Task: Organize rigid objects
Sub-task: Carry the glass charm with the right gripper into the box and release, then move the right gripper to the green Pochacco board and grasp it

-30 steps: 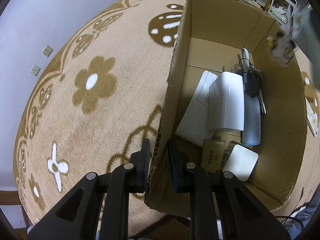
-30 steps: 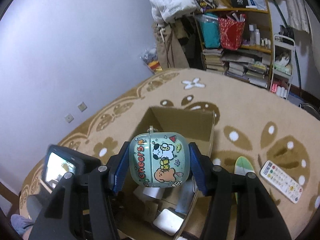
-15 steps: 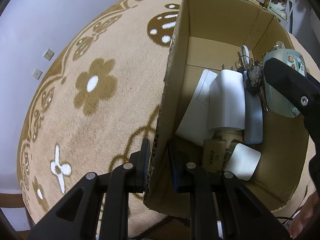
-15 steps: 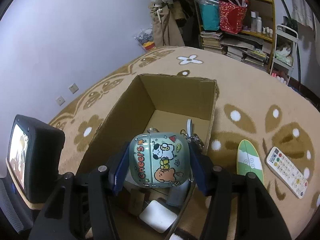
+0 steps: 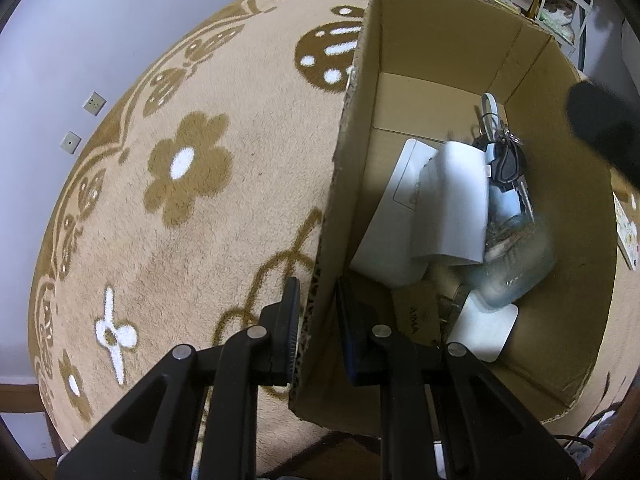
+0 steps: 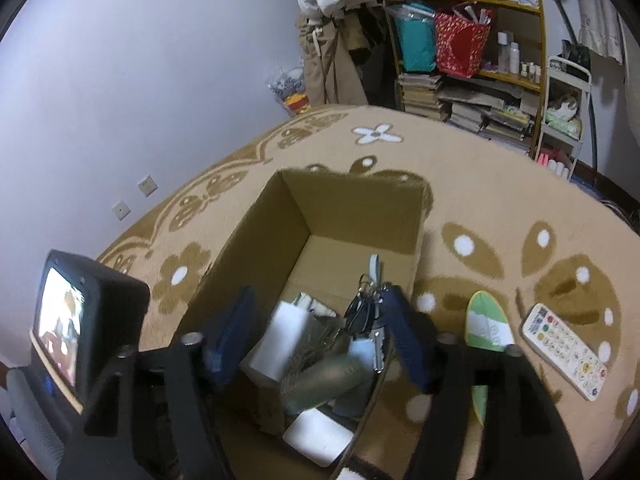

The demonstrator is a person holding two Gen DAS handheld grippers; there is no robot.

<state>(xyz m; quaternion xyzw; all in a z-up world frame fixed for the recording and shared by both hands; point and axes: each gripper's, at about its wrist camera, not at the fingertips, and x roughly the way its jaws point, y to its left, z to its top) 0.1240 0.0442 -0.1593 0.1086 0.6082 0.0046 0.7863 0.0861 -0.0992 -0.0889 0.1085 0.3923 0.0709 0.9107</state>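
remote [image 6: 564, 350] beside box [image 6: 256, 240], perhaps touching

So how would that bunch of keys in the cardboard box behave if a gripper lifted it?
The bunch of keys would probably dangle loosely, since several pieces hang from a ring. It looks dense for its size. Lying across other items, it may snag on them.

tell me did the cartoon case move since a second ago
Yes. It left the right gripper, whose fingers are opening, and dropped into the cardboard box, a blurred shape beside the keys.
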